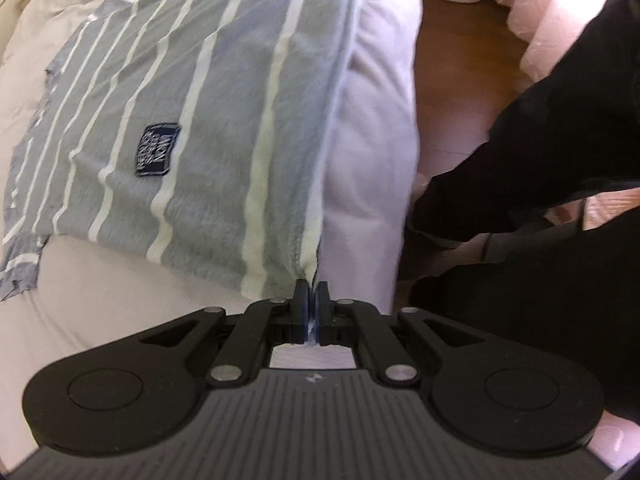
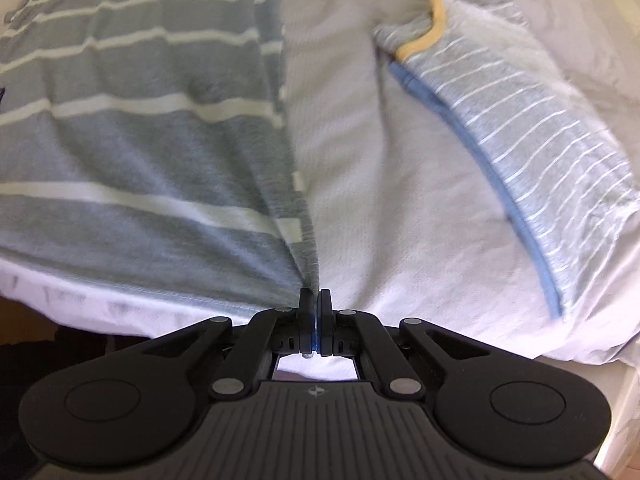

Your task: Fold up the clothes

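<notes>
A: Where is the shirt lying?

B: The grey striped shirt [image 1: 192, 92] is spreading across the white bed [image 1: 100, 304], its hem running along the bed's edge at 6 o'clock. At 2 o'clock in the right wrist view, a folded thin-striped garment [image 2: 516, 128] is resting on the bed, well apart.

A: And the tongs?

B: The left tongs [image 1: 312, 292] are pinching one hem corner; the right tongs [image 2: 315, 300] are clamping the other.

A: What could go wrong?

B: Each is gripping only a sliver of fabric, so I judge a corner could be slipping free under uneven pulling, skewing the fold.
</notes>
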Demonstrator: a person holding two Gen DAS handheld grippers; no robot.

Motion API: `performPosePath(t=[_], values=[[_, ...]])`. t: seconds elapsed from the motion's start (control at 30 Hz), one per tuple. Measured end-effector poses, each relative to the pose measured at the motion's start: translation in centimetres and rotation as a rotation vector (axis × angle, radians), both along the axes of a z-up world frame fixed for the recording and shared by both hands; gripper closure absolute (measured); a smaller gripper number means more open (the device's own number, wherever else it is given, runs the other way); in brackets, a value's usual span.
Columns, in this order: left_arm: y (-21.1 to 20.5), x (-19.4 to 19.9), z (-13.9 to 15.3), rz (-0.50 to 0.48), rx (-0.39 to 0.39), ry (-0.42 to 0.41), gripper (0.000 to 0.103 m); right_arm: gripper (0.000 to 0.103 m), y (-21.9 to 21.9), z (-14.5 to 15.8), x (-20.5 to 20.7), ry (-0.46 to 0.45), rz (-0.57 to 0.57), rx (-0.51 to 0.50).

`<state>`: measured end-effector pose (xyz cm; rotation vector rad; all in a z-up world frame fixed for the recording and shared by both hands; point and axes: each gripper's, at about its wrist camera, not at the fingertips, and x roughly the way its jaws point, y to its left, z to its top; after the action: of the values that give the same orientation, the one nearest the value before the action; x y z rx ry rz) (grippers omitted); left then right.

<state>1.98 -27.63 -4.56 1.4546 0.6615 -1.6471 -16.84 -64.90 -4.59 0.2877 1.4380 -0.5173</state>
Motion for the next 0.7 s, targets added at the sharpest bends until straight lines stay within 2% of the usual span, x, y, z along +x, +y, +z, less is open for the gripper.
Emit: performPosePath(t=[0.07,0.17,0.23,0.33,0.43,0.5,0.6,0.7], values=[[0.2,-0.2,0.2,-0.024,0.01,-0.005,0.103,0.103,0.1,0.1,-0.4,-0.007,-0.016,0.057],[0.3,0.4,0.3,0.017,0.013,0.0,0.103,0.103,0.7,0.5,-0.8,-0.013,-0.007,0.123],[0.4,1.0,0.3,0.052,0.014,0.006,0.103,0.103,0.8,0.4,-0.8,-0.001,0.006,0.104],[0.4,1.7,0.5,0.105,0.015,0.014,0.103,0.103,0.3,0.2,-0.7,0.039,-0.019,0.007],[0.7,2.0,0.7,0.107,0.028,0.028,0.103,0.096,-0.1,0.7,-0.5,0.054,-0.037,-0.047],[1.3,2.2,0.8,0.099,0.051,0.046,0.103,0.089,-0.1,1.2,-0.4,0.025,-0.047,-0.041],[2.5,2.0,0.4,0.102,0.096,0.071,0.097,0.085,0.4,2.0,0.2,-0.026,-0.043,-0.017],[2.9,3.0,0.5,0.198,0.098,0.092,0.096,0.081,1.8,2.4,1.4,-0.078,-0.038,0.031]])
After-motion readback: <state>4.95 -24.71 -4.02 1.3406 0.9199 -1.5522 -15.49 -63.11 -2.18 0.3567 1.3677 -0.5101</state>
